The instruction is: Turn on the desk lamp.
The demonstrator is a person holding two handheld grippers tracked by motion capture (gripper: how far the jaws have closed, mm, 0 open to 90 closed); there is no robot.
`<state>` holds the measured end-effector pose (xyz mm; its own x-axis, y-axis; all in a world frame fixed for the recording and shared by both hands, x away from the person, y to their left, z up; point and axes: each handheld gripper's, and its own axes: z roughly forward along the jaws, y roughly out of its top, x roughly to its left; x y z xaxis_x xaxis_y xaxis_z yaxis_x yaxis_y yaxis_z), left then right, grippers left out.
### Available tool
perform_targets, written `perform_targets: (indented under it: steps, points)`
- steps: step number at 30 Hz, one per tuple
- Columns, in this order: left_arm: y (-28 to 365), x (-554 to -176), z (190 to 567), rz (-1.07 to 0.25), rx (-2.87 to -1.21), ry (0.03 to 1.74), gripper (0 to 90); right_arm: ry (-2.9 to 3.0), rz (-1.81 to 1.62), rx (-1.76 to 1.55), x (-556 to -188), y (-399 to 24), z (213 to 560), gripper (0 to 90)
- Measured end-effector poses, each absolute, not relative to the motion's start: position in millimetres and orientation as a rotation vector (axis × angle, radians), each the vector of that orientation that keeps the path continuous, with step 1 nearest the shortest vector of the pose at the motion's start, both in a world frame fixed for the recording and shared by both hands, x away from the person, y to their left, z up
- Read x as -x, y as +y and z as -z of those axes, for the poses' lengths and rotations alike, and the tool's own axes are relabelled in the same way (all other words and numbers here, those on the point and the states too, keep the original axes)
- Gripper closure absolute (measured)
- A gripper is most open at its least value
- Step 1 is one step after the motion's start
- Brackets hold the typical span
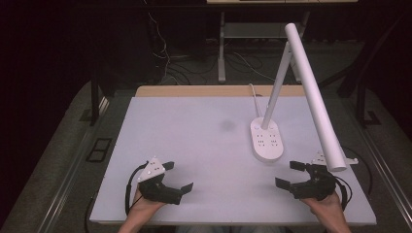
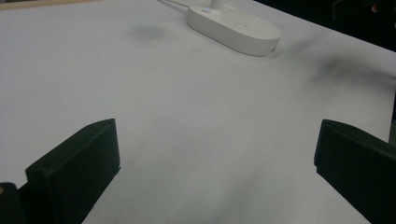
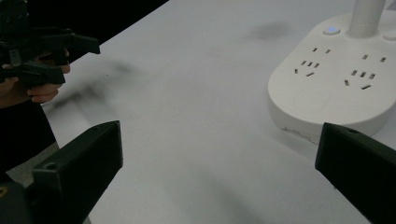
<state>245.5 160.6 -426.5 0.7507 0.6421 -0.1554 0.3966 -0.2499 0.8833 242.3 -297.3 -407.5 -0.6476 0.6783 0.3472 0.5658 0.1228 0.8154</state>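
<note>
Evidently, nothing was held yet
Left gripper: sat near the front-left corner of the tabletop, jaws spread wide with bare surface between them; it gripped nothing
Smudge: a faint dark mark lay toward the middle of the tabletop, well apart from both grippers
Desk lamp base: the white oval base with its socket slots rested right of centre, its cable running off toward the back edge; the upright stem rose from its far end
Lamp head: a long white bar slanted down over the right side, its low tip hanging just above the right gripper
Right gripper: stood near the front-right corner, jaws parted and empty, the base just ahead of it
Right gripper view: the base's near rim showed between the open jaws
Risk: lifting the right hand could likely knock the bar's tip and swing or tip the lamp
Risk: a pinch on the smooth rounded rim might slip, pushing the base along instead of holding it
</note>
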Motion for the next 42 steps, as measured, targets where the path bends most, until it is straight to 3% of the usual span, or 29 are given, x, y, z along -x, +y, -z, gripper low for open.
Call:
perform_targets:
  steps: [42]
  points:
    - [164,-242,425,-0.303,-1.853,0.818,0.0,2.344,-1.509,-1.296,-247,-298,394,0.4]
